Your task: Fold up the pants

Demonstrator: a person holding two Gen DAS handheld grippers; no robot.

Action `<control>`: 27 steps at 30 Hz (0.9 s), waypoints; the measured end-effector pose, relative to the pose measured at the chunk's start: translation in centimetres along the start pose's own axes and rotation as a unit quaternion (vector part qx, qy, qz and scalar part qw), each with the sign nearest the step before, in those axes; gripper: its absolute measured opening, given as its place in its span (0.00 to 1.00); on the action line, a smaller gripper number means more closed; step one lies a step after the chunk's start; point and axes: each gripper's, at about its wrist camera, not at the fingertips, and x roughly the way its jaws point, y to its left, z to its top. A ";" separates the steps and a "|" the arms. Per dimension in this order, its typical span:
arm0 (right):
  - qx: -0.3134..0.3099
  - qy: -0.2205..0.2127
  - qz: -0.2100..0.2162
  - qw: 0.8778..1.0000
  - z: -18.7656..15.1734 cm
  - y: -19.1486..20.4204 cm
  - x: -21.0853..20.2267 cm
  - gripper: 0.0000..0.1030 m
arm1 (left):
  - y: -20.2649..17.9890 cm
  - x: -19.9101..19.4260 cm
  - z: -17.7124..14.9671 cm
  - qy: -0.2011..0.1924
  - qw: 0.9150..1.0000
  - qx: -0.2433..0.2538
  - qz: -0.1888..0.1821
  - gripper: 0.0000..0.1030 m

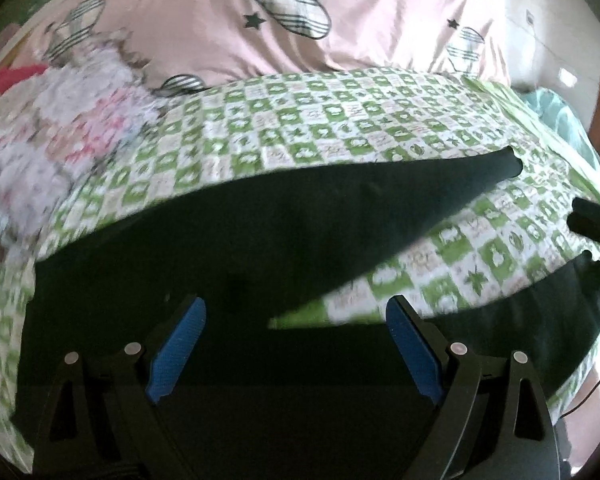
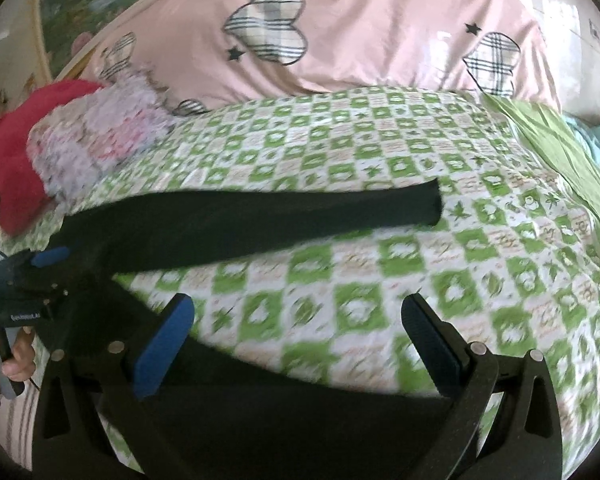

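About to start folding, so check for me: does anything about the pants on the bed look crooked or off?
Yes. The black pants lie with their legs splayed apart in a V on the green checkered sheet, not stacked together. Both the left tool and right tool are open, holding nothing.

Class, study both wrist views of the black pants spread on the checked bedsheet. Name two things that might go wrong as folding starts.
1. Both grippers, left and right, hover open over the pants; a shallow pinch may also catch the bedsheet.
2. The two legs lie splayed apart, so the fold may end up uneven.
3. The fluffy blanket nearby could snag.
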 end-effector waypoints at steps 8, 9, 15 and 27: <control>0.063 0.032 0.007 0.998 5.0 -6.0 3.3 1.00 | -0.6 4.6 6.4 0.016 0.997 0.071 -0.040 0.90; 0.068 0.036 0.006 0.997 5.5 -6.7 3.7 1.00 | -0.7 5.1 7.2 0.013 0.996 0.081 -0.038 0.90; 0.086 0.064 0.016 0.994 8.1 -10.4 6.8 0.98 | -1.8 9.6 11.2 0.037 0.985 0.144 -0.084 0.90; 0.079 0.123 0.046 0.988 10.1 -13.2 12.7 0.69 | -2.5 18.3 14.4 0.144 0.954 0.209 -0.162 0.90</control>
